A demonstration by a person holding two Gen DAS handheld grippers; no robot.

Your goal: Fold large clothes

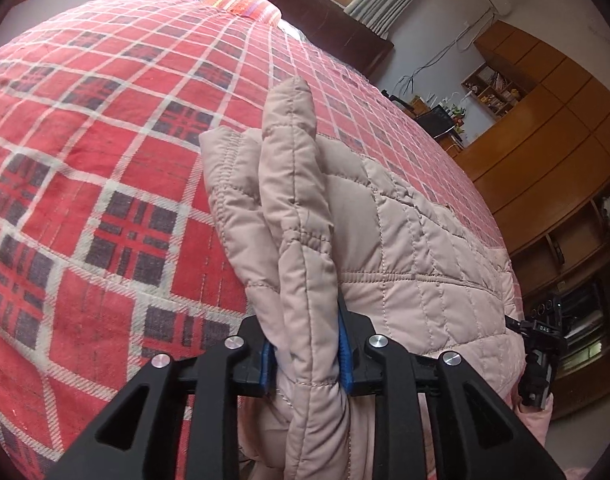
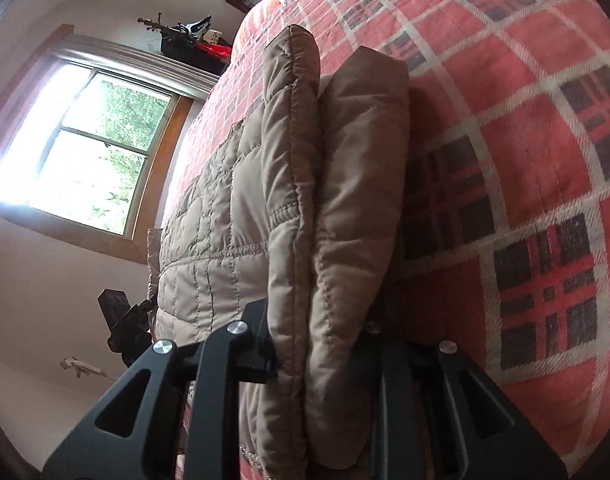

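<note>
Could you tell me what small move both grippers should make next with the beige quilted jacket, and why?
Probably carry both held edges forward together and lay them down on the red plaid bedspread. The left gripper and right gripper are each shut on a bunched, doubled edge of the beige quilted jacket, whose body stretches flat between them, so lowering evenly should finish this fold without skewing it.

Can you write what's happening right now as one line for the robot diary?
left gripper: shut on beige quilted padded jacket | right gripper: shut on same jacket | surface: red plaid bedspread | step: fold underway
</note>
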